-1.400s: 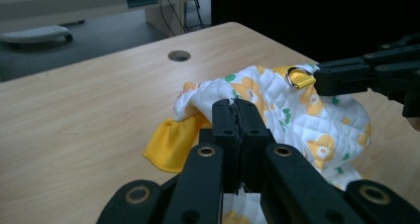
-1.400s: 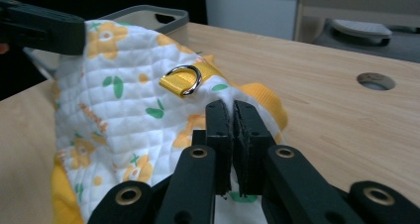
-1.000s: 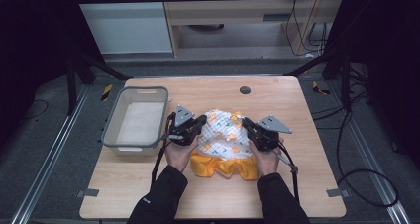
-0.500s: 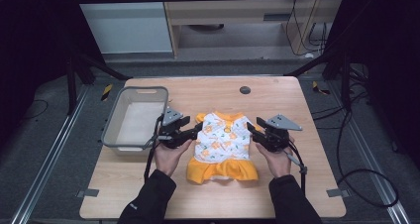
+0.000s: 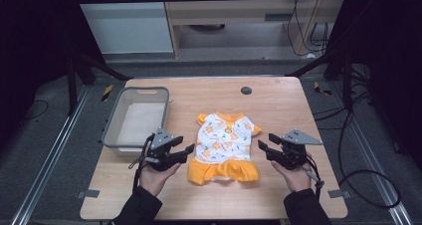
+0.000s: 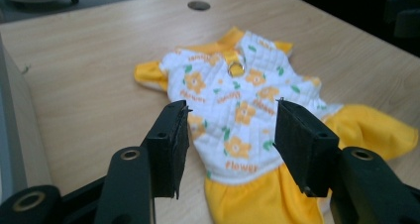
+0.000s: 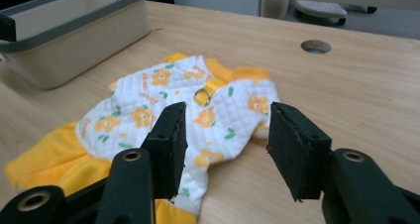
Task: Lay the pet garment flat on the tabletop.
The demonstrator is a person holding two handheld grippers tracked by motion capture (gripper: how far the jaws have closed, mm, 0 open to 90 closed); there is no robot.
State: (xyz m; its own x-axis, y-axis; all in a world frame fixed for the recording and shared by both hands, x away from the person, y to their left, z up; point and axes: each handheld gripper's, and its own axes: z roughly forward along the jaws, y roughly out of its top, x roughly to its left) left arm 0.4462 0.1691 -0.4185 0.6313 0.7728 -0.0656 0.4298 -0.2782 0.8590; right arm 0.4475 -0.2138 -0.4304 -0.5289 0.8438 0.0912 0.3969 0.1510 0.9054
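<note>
A small pet dress [image 5: 223, 146] lies flat in the middle of the table, white quilted top with orange flowers, yellow collar, sleeves and skirt, a metal ring on its back [image 6: 236, 70]. My left gripper [image 5: 189, 149] hovers at the dress's left edge, open and holding nothing. My right gripper [image 5: 262, 145] is just right of the dress, also open and holding nothing. In the left gripper view the dress [image 6: 247, 115] lies beyond the spread jaws. The right gripper view has the dress [image 7: 173, 110] lying under and past its open jaws.
A grey plastic bin [image 5: 124, 133] stands at the table's left side, close to the left hand; it also appears in the right gripper view [image 7: 74, 26]. A round cable hole [image 5: 246, 90] sits near the table's far edge. Metal frame legs flank the table.
Both grippers let go of the dress and drew apart to its sides. The dress, bunched between them a second ago, now lies spread flat.
</note>
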